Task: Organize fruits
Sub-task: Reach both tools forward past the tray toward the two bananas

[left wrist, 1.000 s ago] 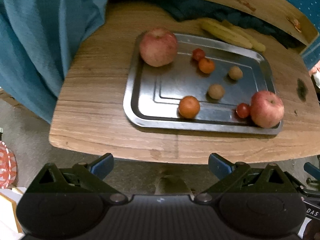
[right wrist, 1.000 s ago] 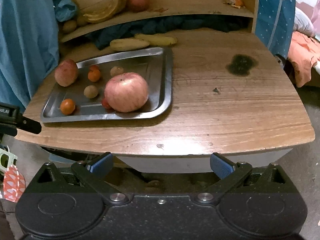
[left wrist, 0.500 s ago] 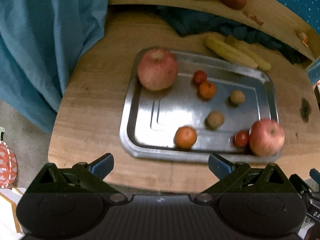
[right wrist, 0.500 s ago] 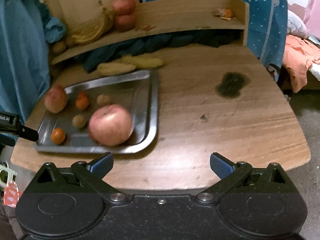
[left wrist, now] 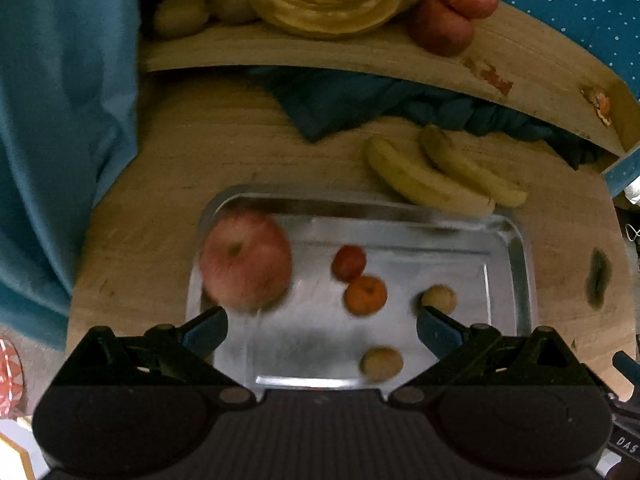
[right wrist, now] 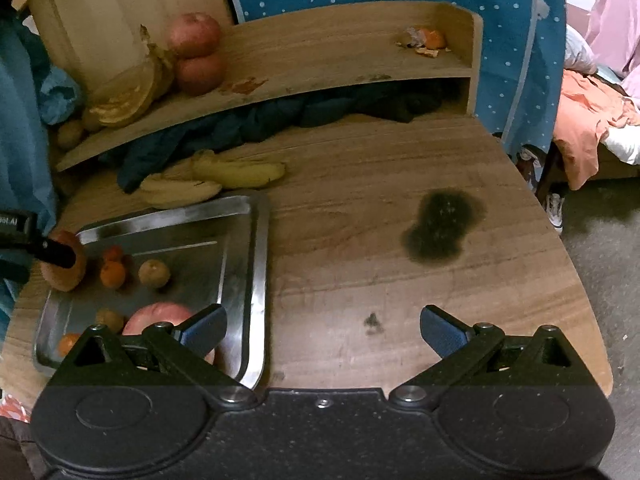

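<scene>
A steel tray [left wrist: 516, 240] [right wrist: 258, 248] on the wooden table holds several fruits. A big red apple [left wrist: 245, 266] [right wrist: 66, 276] sits at its far left corner, with a small tomato [left wrist: 349, 263], a mandarin [left wrist: 366, 295] [right wrist: 113, 274] and two brown round fruits [left wrist: 439, 298] [left wrist: 381, 363] further right. My left gripper [left wrist: 322, 328] hovers open over the tray, its left finger just in front of that apple. A second apple [right wrist: 160, 318] lies at the tray's near edge, partly behind the left finger of my open right gripper [right wrist: 323, 329], which is over bare table.
Two bananas [left wrist: 444, 178] [right wrist: 224, 178] lie behind the tray. A raised wooden shelf [right wrist: 320, 60] carries two stacked apples [right wrist: 196, 54], a banana bunch [right wrist: 128, 94] and peel scraps [right wrist: 426, 40]. Dark cloth [right wrist: 280, 116] is stuffed under it. A dark stain [right wrist: 440, 224] marks the table.
Both grippers have moved forward over the table. The left one now hangs above the tray near the far apple; the right one has come in beside the near apple. Both stay open.
</scene>
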`<move>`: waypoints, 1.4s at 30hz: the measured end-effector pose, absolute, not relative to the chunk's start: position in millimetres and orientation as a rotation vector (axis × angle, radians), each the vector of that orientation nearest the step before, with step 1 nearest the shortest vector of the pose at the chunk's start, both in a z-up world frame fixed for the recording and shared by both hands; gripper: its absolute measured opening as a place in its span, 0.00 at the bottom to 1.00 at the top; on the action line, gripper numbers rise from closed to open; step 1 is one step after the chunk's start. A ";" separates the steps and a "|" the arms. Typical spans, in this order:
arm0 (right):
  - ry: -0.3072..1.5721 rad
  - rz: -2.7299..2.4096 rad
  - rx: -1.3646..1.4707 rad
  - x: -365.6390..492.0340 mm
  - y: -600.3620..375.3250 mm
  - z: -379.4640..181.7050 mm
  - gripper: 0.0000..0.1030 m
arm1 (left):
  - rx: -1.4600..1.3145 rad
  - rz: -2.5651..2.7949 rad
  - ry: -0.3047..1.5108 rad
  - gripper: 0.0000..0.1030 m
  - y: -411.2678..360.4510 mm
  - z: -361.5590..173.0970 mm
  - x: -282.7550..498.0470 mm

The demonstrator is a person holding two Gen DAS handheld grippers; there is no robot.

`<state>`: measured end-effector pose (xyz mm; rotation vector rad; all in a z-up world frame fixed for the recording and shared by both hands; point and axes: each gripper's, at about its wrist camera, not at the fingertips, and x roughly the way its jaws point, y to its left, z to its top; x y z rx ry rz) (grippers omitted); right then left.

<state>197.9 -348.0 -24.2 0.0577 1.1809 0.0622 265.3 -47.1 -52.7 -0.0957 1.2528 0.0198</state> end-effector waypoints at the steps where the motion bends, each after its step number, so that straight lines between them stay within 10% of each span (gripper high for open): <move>1: 1.188 0.064 0.051 202.9 -346.8 -26.6 0.99 | -0.100 0.013 1.255 1.00 -48.0 -54.0 271.6; 42: 1.213 0.310 -0.384 381.5 -244.1 -84.6 0.99 | -0.307 -0.193 1.411 0.99 -57.5 -121.2 418.9</move>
